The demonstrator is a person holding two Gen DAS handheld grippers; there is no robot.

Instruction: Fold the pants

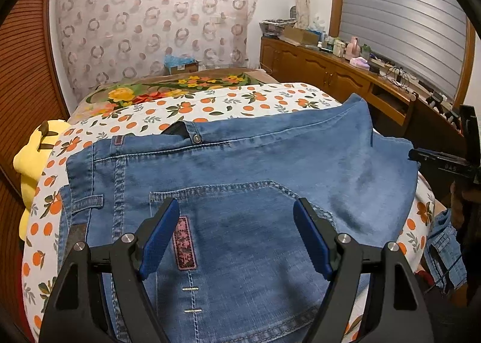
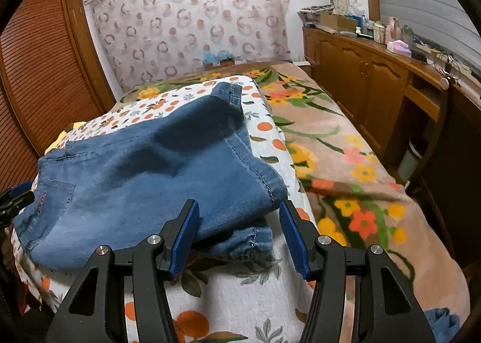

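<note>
1. Left gripper [image 1: 236, 234]: jaws wide, empty, over the pants [image 1: 240, 180] waist pocket.
2. Right gripper [image 2: 239, 234]: jaws parted, empty, straddling the folded leg end.
3. Pants lie lengthwise across the bedspread [image 2: 240, 298], near its front edge.

Blue denim pants [image 1: 240, 162], folded into a rumpled stack, back pocket up, lie on orange-print white bedcover [image 2: 240, 307].

My right gripper [image 2: 239, 236] hangs with jaws apart over the near corner of the folded blue jeans [image 2: 144, 177], pads clear of the denim. The jeans lie on an orange-print sheet [image 2: 240, 298] beside a floral blanket [image 2: 345, 168].
</note>
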